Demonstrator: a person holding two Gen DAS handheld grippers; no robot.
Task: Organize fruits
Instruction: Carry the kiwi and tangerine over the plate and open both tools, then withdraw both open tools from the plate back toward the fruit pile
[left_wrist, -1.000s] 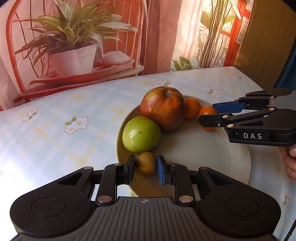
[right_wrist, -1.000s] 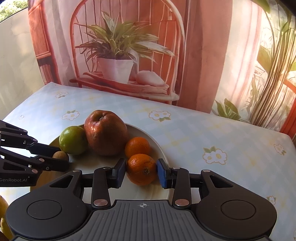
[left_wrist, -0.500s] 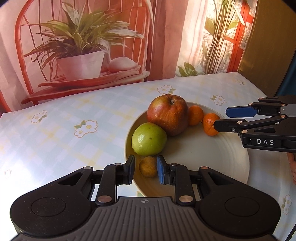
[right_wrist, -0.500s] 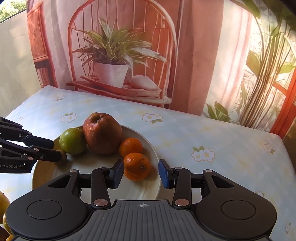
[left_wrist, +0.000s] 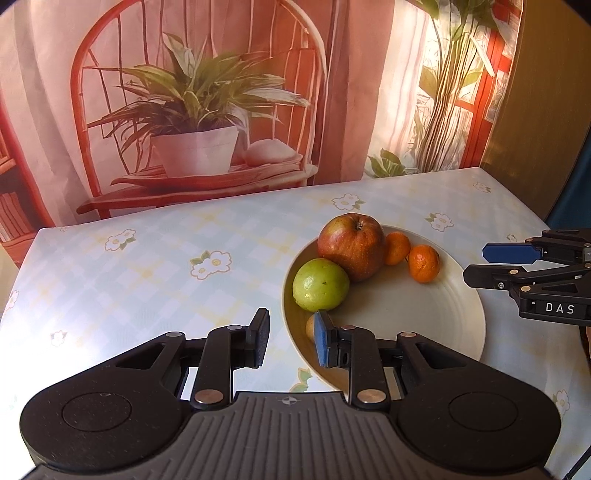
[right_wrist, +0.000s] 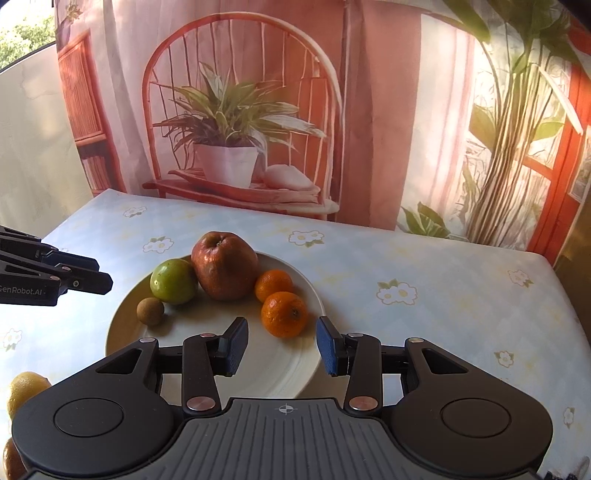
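five fruits on the plate, both tools empty

your left gripper (left_wrist: 291, 334) hangs over the near left rim of the cream plate (left_wrist: 424, 332). its jaws stand a little apart with nothing between them; only the flowered cloth of the worktop (left_wrist: 147, 280) shows through the gap. the small brown fruit (right_wrist: 150, 311) lies on the plate just past your left tool's right jaw, which half hides it in the left wrist view, and nothing touches it.

your right gripper (right_wrist: 282, 343) hovers over the near right part of the plate. its jaws are spread and empty. the nearer mandarin (right_wrist: 284, 314) sits just beyond the gap, apart from both pads.

along the plate's far side the fruit lies in an arc. the green apple (left_wrist: 320, 284) is on the left, touching the big red apple (left_wrist: 352, 245). the second mandarin (right_wrist: 274, 285) rests against the red apple's right side, with the nearer mandarin just beside it. the brown fruit lies near the green apple, at its near left.

off the plate, a lemon (right_wrist: 26, 387) shows at the near left edge of the right wrist view, partly hidden by your tool. a printed backdrop (left_wrist: 203, 110) of a red chair and a potted plant hangs behind the worktop.
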